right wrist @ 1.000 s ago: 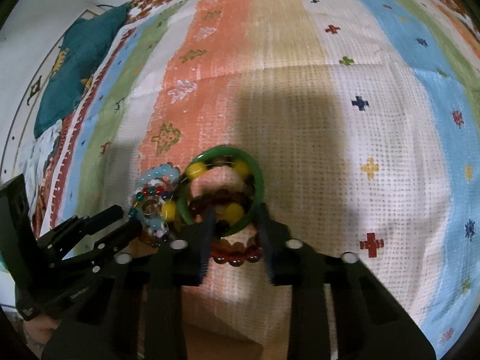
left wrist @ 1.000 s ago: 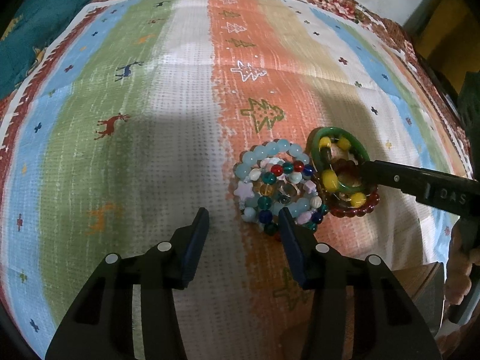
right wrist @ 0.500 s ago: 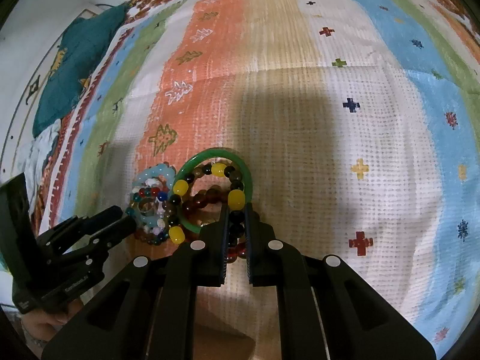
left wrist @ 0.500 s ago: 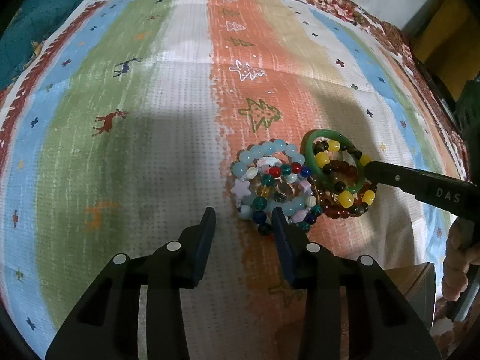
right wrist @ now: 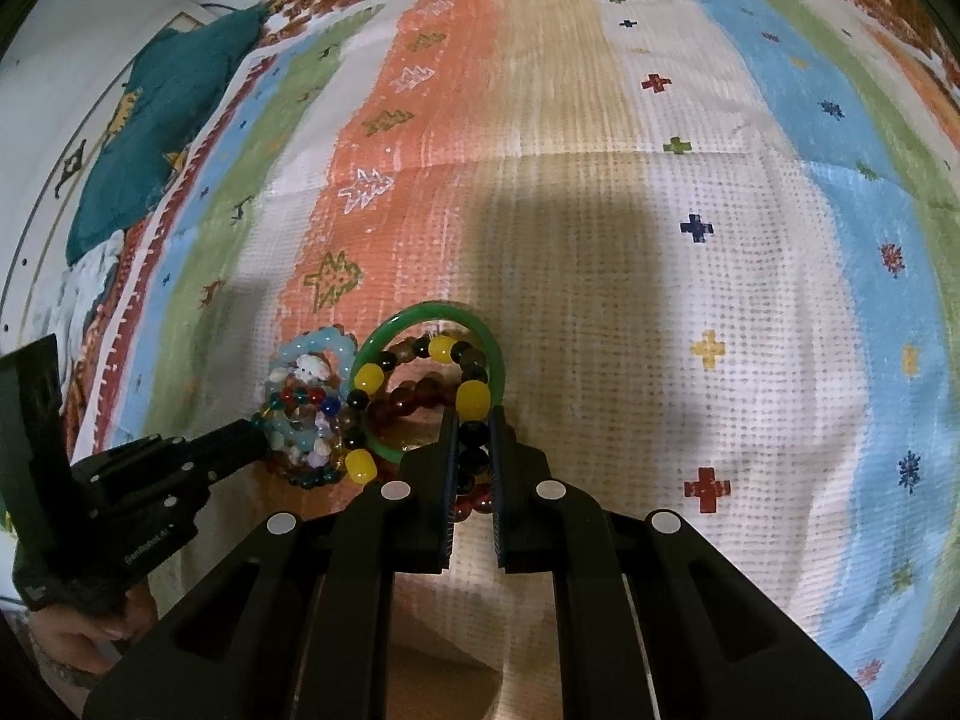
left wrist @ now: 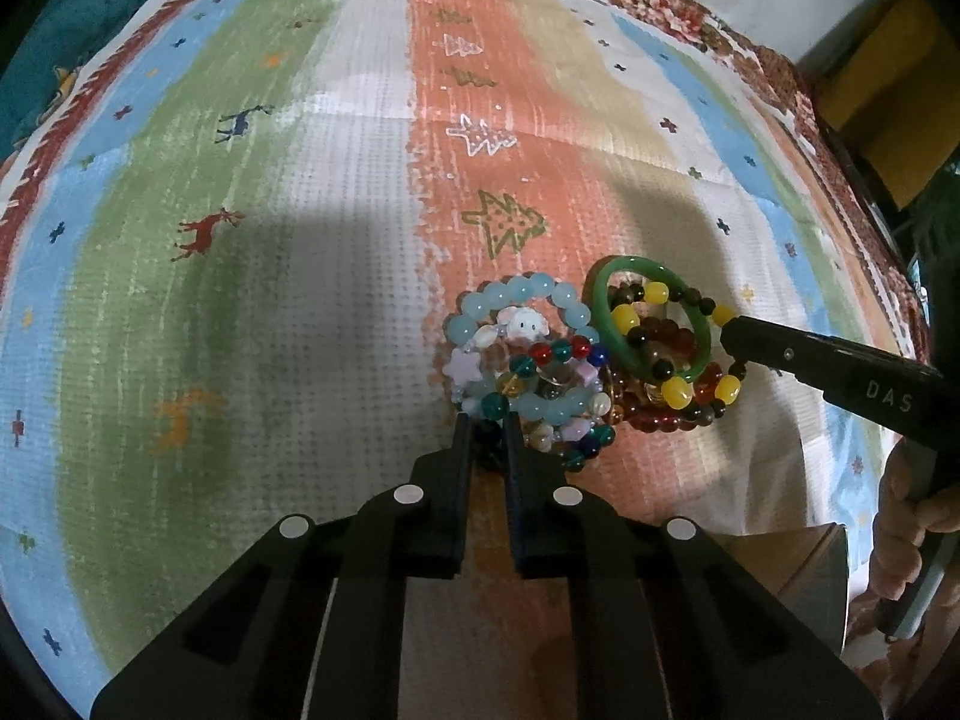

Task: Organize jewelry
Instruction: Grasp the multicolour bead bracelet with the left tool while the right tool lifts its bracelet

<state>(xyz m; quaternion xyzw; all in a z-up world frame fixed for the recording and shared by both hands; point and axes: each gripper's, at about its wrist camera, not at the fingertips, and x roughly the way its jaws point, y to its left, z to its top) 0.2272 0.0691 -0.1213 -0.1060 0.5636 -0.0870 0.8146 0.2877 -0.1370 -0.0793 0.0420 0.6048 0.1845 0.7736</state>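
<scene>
Since 1 s ago we'd closed both grippers: L gripper [left wrist: 486, 420] went from wide apart to clenched on a dark bead of the multicolor bracelet [left wrist: 555, 360], R gripper [right wrist: 474, 420] pinched the black-yellow strand [right wrist: 447, 396] near the green bangle [right wrist: 432, 324]. Both piles sat touching on the orange stripe of the cloth [left wrist: 240, 300], blue bracelet [left wrist: 516, 300] w/ the left pile, amber bracelet [left wrist: 666, 414] under the bangle.
</scene>
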